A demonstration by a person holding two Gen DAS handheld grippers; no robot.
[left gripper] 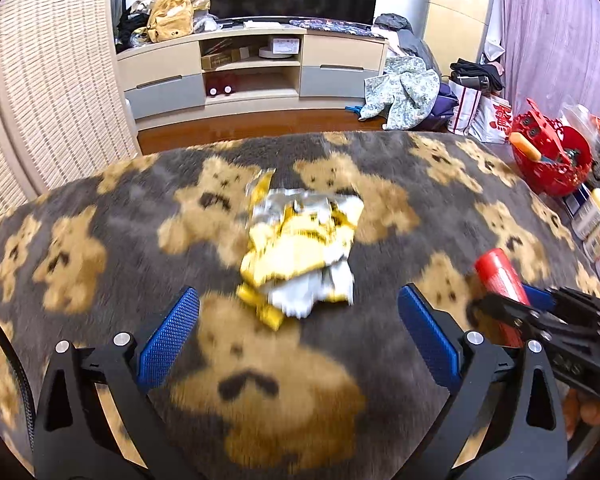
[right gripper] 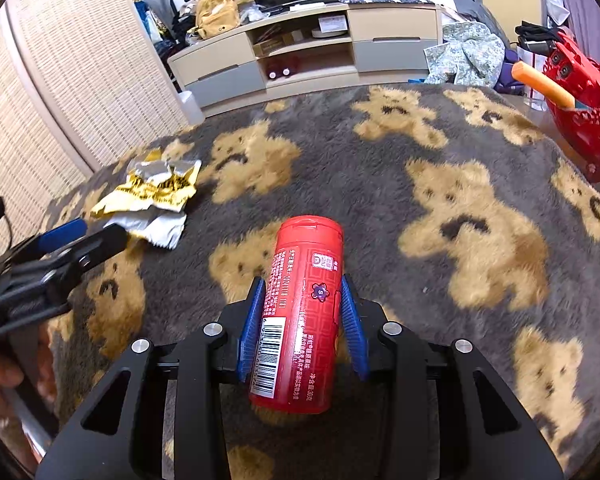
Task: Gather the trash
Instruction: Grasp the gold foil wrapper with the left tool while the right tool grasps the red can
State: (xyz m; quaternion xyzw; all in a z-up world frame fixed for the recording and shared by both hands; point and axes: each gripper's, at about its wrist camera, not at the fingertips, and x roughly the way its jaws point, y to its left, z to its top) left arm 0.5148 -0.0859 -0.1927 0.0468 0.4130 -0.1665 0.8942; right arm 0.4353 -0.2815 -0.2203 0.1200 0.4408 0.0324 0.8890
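- While the right gripper clamps a red canister between its blue pads, the canister lies lengthwise along the fingers, lid pointing away, above the teddy-bear blanket.
- The left gripper stands wide apart with nothing between its pads, low over the same blanket.
- A crumpled yellow-and-silver wrapper lies on the blanket just ahead of the left fingers, slightly blurred.
- A red openwork basket with an orange stick in it sits at the blanket's far right edge, well apart from the wrapper.
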